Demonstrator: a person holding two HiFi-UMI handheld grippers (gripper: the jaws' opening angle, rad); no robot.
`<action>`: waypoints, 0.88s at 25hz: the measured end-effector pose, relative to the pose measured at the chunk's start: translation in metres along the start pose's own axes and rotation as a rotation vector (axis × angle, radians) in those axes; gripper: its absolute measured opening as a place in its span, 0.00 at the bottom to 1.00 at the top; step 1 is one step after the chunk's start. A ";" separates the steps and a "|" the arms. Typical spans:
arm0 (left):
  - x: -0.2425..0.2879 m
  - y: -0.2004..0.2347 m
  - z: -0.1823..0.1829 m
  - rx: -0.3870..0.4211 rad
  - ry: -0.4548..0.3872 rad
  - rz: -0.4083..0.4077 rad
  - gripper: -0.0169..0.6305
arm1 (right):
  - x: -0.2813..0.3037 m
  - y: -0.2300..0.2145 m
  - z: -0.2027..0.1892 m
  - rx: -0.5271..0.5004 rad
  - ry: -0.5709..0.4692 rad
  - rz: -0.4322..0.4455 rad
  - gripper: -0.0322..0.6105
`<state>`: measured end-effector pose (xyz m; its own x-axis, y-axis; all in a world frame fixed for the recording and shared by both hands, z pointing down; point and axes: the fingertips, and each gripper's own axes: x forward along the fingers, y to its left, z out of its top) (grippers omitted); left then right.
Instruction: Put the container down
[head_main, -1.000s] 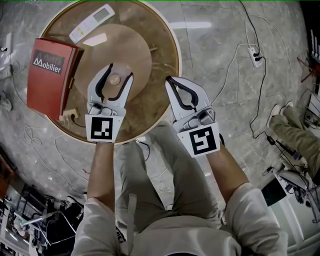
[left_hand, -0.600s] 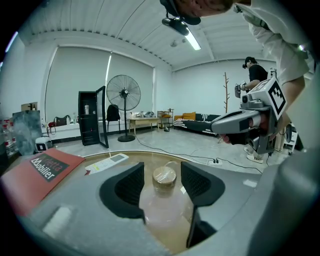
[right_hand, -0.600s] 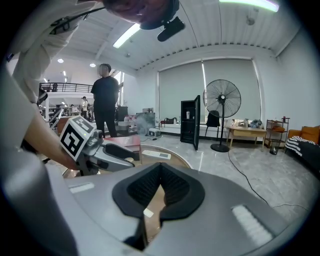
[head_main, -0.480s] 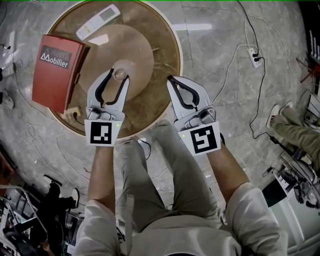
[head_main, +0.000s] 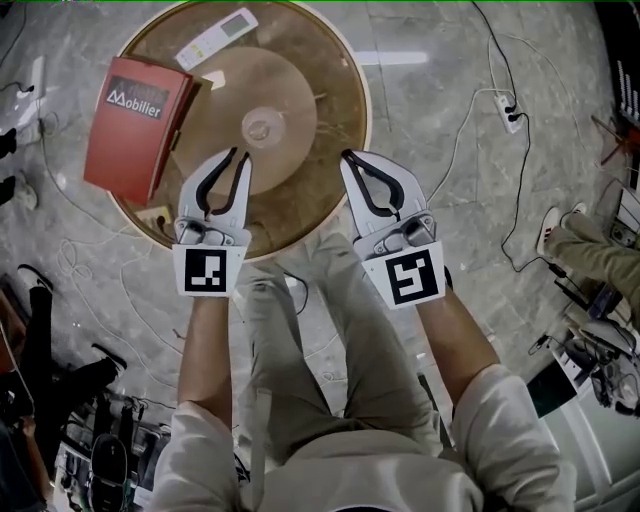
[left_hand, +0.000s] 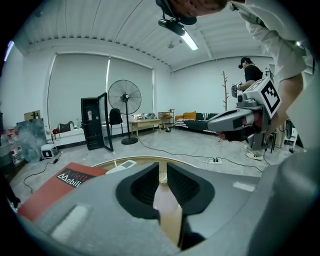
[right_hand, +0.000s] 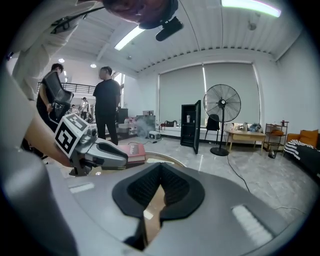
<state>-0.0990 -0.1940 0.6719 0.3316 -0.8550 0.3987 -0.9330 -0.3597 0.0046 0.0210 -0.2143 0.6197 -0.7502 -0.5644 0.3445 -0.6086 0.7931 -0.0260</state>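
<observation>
The container, a small clear round pot, stands on the wooden disc in the middle of the round table, just beyond the tips of my left gripper and apart from them. This gripper's jaws have just been closing; a narrow gap is left between the pads and nothing is in it. In the left gripper view the jaws hide the container. My right gripper hovers over the table's right part, shut and empty, as the right gripper view also shows.
A red book overhangs the table's left edge, with a white remote control behind it. A power strip and cables lie on the floor to the right. A standing fan and people are farther off.
The container was between my left gripper's wide jaws; now it stands free ahead of the tips. The left jaws have narrowed and drawn back. Both grippers have lifted slightly.
</observation>
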 end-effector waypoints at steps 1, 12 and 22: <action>-0.005 -0.001 0.003 0.005 0.001 -0.002 0.10 | -0.003 0.003 0.002 0.000 0.001 0.000 0.05; -0.059 0.003 0.035 0.004 0.006 0.004 0.04 | -0.025 0.028 0.037 -0.001 -0.013 0.002 0.05; -0.109 0.006 0.068 -0.001 0.018 0.016 0.04 | -0.047 0.047 0.082 -0.021 -0.035 -0.006 0.05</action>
<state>-0.1312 -0.1281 0.5656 0.3138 -0.8540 0.4149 -0.9385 -0.3453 -0.0010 0.0064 -0.1695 0.5252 -0.7556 -0.5764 0.3114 -0.6075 0.7943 -0.0039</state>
